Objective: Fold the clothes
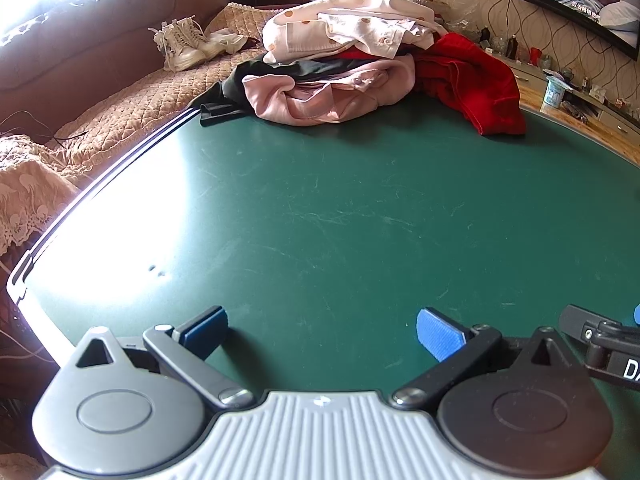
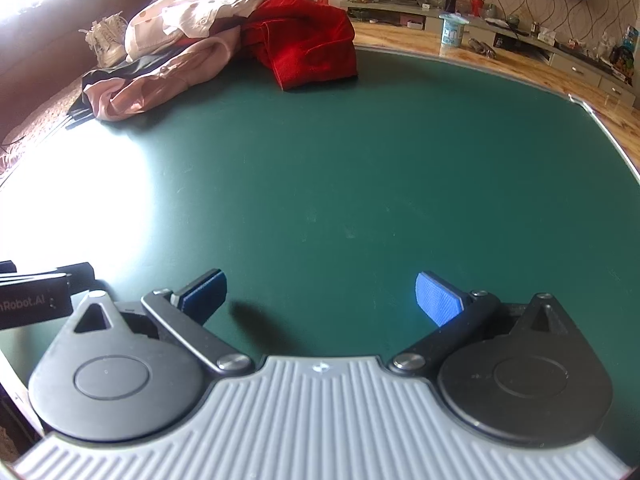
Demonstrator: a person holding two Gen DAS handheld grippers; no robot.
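A heap of clothes sits at the far side of the green table [image 1: 340,208]. On top lies a cream dotted garment [image 1: 344,24], under it a pink one [image 1: 320,96] and a dark one [image 1: 224,98], with a red garment [image 1: 476,80] on the right. In the right wrist view the same heap shows the red garment [image 2: 308,40] and the pink one [image 2: 168,76] at the far left. My left gripper [image 1: 322,334] is open over bare table near the front edge. My right gripper [image 2: 320,300] is open too, holding nothing, beside the left one.
A brown sofa [image 1: 80,52] with white sneakers [image 1: 188,44] runs along the table's left. A white cup [image 1: 555,94] stands on the wooden surface beyond the far right edge. A low cabinet with bottles [image 2: 500,28] lines the wall under a television [image 1: 580,4]. Glare washes the table's left side.
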